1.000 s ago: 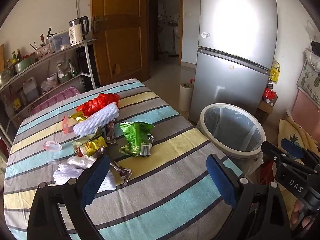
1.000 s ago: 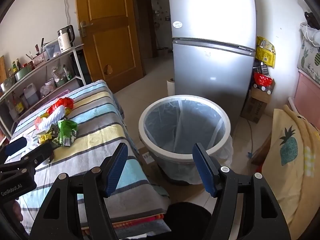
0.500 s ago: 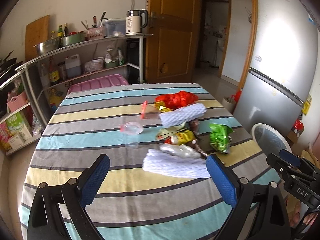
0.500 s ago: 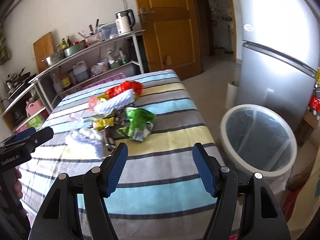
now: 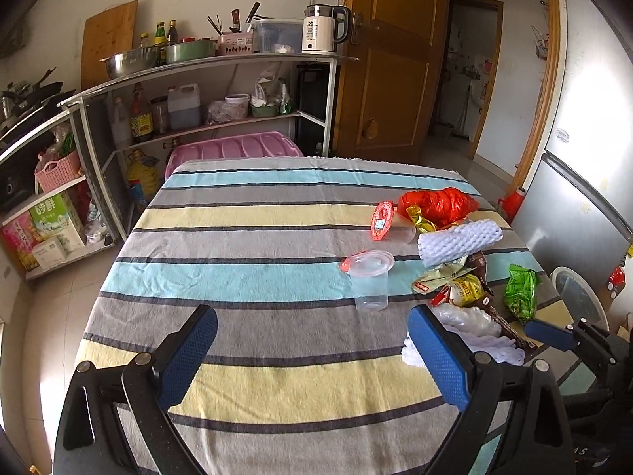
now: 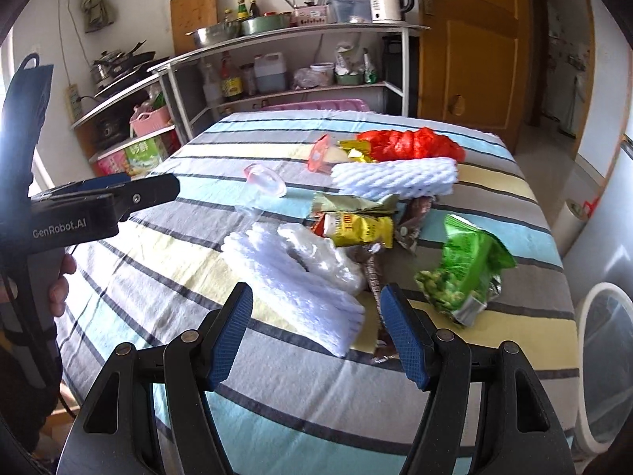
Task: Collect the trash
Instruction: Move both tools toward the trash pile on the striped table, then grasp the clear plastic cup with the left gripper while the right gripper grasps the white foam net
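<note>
**Both hand-held grippers empty over the litter**

Left wrist: the left hand-held gripper (image 5: 312,360) hung released; the clear cup (image 5: 370,279) stood ahead on the surface (image 5: 245,237).

Right wrist: the right hand-held gripper (image 6: 318,334) gaped over the white foam sleeve (image 6: 292,281); soft foam might slip free.
</note>
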Tool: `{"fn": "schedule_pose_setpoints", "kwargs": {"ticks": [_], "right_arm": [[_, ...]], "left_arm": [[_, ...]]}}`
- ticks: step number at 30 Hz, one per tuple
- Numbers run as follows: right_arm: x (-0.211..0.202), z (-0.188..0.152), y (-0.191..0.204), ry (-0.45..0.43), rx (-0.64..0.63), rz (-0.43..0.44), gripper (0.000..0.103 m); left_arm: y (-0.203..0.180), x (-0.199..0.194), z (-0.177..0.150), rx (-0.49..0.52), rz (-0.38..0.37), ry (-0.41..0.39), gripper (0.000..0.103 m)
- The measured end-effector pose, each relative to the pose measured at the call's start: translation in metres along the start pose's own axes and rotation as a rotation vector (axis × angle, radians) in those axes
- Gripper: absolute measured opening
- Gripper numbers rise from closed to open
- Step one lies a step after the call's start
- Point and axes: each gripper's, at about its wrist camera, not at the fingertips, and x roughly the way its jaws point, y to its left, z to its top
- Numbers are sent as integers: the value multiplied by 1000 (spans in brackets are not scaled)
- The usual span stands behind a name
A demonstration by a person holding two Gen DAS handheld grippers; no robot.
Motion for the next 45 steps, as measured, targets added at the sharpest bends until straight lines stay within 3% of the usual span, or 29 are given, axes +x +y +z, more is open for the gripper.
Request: {"fn": "schedule_pose_setpoints", "kwargs": {"ticks": [3,8,12,18,25,27,32,36,45], "right_arm": [[15,3,1,45,-16,27,68],[25,1,-4,83,-15,50,63],[28,5,-2,87,-26,46,51],[27,3,-2,91,-33,51,42],[28,3,-5,83,-19,68,38],[27,2,-6,81,-19,70,35],[23,1,-3,71,-24,80,24],[19,0,-2,63,-25,89,14],[13,-4,-3,44,-7,96,12]], "left_arm": [[1,11,7,-10,-62,20,98],[-7,31,13,27,-63,39,98],[-13,54,20,31,-136,91,98],[-21,77,26,19,-130,113,98],[-22,100,28,5,-112,181,74],[-22,103,27,4,-114,193,72],[-25,110,24,25,-111,219,31],[-23,108,23,18,-109,217,30],[-19,91,17,13,-90,186,30]]}}
